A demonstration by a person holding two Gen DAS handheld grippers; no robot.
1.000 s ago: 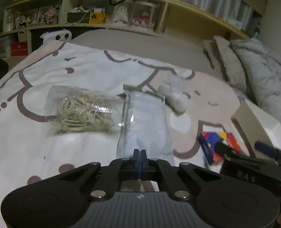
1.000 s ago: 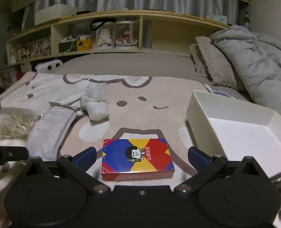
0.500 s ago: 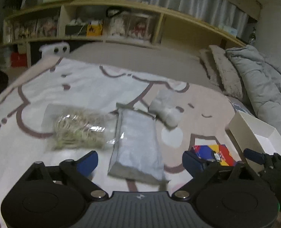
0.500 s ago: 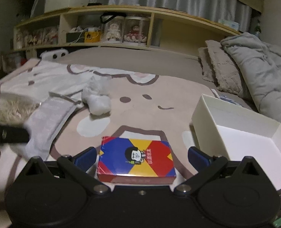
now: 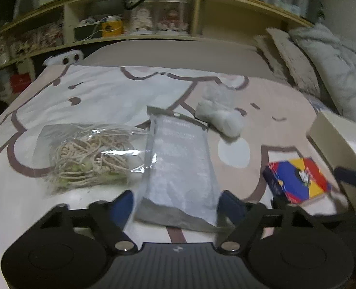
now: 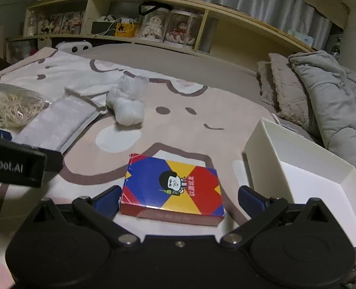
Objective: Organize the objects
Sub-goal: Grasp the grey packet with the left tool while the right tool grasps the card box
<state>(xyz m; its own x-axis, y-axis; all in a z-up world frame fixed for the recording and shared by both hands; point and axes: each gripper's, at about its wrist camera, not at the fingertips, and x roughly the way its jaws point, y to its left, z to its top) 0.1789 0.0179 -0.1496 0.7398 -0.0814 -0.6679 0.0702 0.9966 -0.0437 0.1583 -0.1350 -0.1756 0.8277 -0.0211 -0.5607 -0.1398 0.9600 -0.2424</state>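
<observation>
On the left wrist view, the left gripper stood with its jaws apart and closing, the near end of a grey pouch between them, untouched. A bag of string lay just left of the pouch.

On the right wrist view, the right gripper stood wide apart around a colourful card box, a white box just right of it.
</observation>
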